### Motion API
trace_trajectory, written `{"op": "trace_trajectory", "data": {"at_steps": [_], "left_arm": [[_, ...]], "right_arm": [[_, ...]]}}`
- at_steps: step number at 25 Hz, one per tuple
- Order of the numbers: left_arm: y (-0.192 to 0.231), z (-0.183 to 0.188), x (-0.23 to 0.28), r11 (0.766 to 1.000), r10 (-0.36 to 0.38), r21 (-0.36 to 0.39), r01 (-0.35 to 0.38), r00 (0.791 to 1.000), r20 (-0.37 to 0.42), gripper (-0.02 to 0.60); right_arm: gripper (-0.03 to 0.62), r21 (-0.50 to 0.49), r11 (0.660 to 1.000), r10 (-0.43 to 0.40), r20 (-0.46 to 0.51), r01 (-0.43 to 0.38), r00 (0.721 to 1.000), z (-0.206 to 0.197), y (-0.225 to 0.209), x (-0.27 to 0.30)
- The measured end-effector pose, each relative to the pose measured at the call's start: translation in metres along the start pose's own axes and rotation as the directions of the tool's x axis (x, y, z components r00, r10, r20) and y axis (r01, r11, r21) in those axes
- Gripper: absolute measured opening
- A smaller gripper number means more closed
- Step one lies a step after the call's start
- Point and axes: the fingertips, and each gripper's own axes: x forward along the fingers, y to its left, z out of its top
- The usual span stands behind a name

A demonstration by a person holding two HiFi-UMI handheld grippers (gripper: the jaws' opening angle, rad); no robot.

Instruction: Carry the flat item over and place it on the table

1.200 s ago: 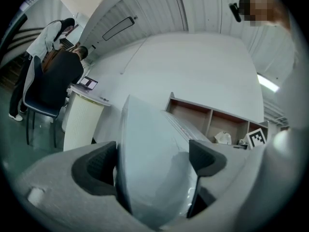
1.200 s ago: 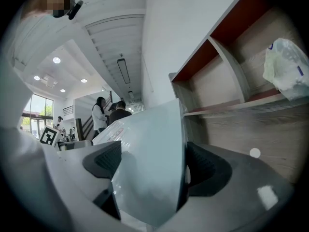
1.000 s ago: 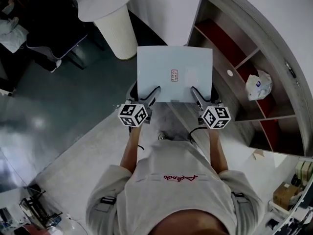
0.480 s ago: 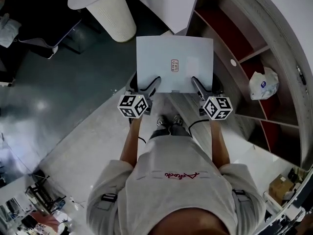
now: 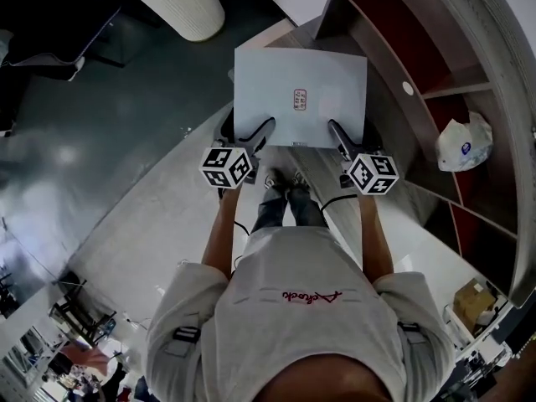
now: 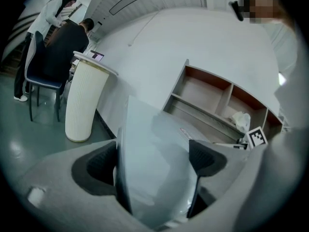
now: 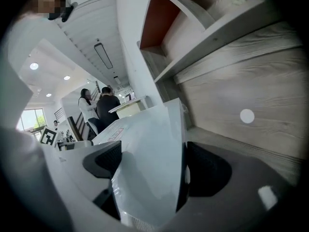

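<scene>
Both your left gripper (image 5: 255, 134) and right gripper (image 5: 338, 136) clamping one white panel (image 5: 280, 78), red label (image 5: 300, 100) unreadable, glossy floor (image 5: 84, 157), wooden shelves (image 5: 435, 69) beside

Pale flat panel (image 5: 300, 74) against grey and red

The flat panel is bluish white, with a small red-printed label (image 5: 301, 100). The left gripper (image 5: 261, 131) and right gripper (image 5: 337, 131) are grey with black pads and black-and-white checked marker cubes. The shelf (image 7: 231, 66) is grey wood-grain, backed dark red. The ribbed pedestal (image 5: 180, 2) is off-white.

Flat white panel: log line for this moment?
carry; flat white panel level; left gripper shut on it; right gripper shut on it
</scene>
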Motion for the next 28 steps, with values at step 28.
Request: {"op": "trace_trajectory", "data": {"at_steps": [28], "left_arm": [[0.063, -0.078, 0.095, 0.995, 0.026, -0.095, -0.044, 0.983, -0.184, 0.482]], "right_arm": [[0.420, 0.102, 0.992, -0.053, -0.177, 0.072, 0.983, -0.073, -0.079, 0.080]]}}
